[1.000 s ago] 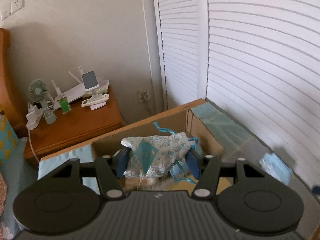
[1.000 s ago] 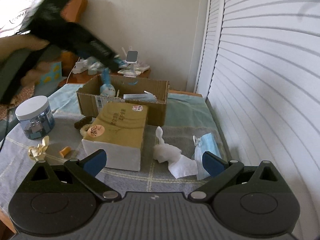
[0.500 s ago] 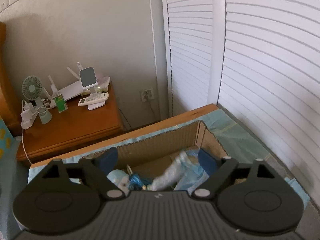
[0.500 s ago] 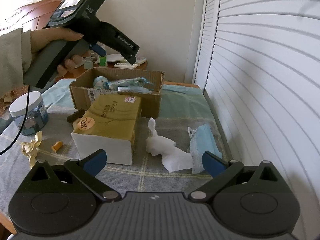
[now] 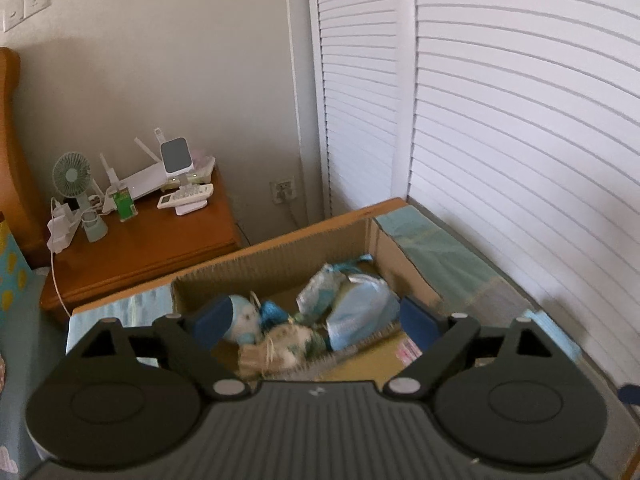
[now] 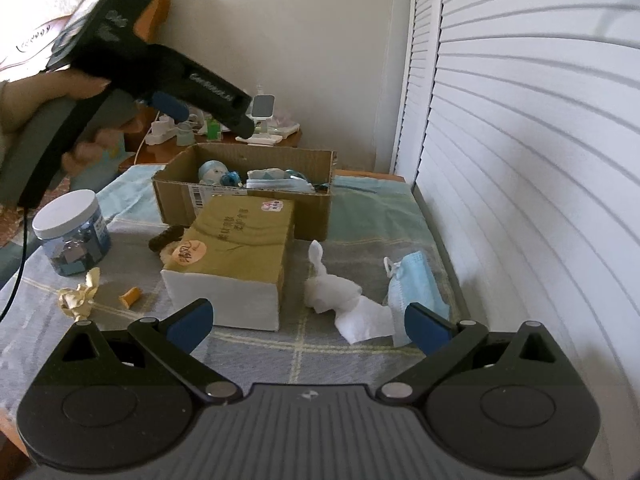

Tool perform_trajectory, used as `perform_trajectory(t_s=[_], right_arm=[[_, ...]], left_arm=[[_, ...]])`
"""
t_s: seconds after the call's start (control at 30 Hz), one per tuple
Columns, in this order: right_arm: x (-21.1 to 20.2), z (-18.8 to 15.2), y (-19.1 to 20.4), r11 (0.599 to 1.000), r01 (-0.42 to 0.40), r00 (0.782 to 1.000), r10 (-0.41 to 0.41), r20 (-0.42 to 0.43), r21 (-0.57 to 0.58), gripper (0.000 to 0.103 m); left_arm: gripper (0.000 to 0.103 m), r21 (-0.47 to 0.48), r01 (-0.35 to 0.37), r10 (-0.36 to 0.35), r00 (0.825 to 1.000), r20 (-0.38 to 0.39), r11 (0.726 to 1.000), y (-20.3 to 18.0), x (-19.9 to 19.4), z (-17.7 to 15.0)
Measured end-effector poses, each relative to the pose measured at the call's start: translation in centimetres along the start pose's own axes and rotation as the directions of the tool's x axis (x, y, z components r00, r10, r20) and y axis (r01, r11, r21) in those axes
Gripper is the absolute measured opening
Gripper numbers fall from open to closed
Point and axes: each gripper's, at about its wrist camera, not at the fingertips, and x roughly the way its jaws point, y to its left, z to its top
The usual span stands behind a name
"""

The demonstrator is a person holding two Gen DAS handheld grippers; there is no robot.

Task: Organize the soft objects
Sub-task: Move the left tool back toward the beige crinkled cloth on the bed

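Observation:
An open cardboard box point(image 5: 280, 248) holds a patterned blue-white pouch point(image 5: 320, 288), a pale blue mask bundle point(image 5: 360, 308) and a round blue-white soft toy point(image 5: 244, 316). My left gripper point(image 5: 314, 320) hovers above the box's near side, open, with nothing between its pads. In the right wrist view a hand point(image 6: 80, 92) holds that gripper up and left of the box point(image 6: 240, 204). My right gripper point(image 6: 308, 322) is open and empty low over the table. Ahead of it lie a crumpled white tissue point(image 6: 336, 296) and a blue face mask point(image 6: 416, 284).
A wrapped tissue pack point(image 6: 236, 256) stands in front of the box, with a dark hair tie point(image 6: 166, 238) beside it. At left are a white-lidded jar point(image 6: 72, 232), crumpled yellow paper point(image 6: 78, 296) and a small orange piece point(image 6: 130, 295). Louvred doors point(image 6: 520, 160) run along the right; a nightstand point(image 5: 140, 240) stands behind.
My left gripper opened and let go of the patterned pouch, which now lies in the box. The gripper then shifted over the box. The right gripper stayed still.

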Motion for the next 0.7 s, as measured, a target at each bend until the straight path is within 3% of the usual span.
perform_trajectory(t_s=[0.33,0.47,0.7], right_arm=[[-0.8,-0.6,0.5,1.000,-0.005,1.000,0.005,-0.004,-0.010,0.103],[-0.9,-0.9,1.1,0.999,-0.014,1.000,0.013,-0.011,-0.035,0.103],[-0.8,-1.4,1.8,0.998,-0.019,0.999,0.017,-0.030,-0.056,0.103]], left_arm=[[0.094,0.026,0.043,-0.043,0.999,0.020,0.999,-1.2,-6.1,-5.1],[0.094,0.031,0.044,-0.044,0.999,-0.007,0.999,-1.1,-7.5,-8.2],[0.094,-0.066,0.019,-0.024,0.997,-0.072,0.998,0.8,-8.3,-13.9]])
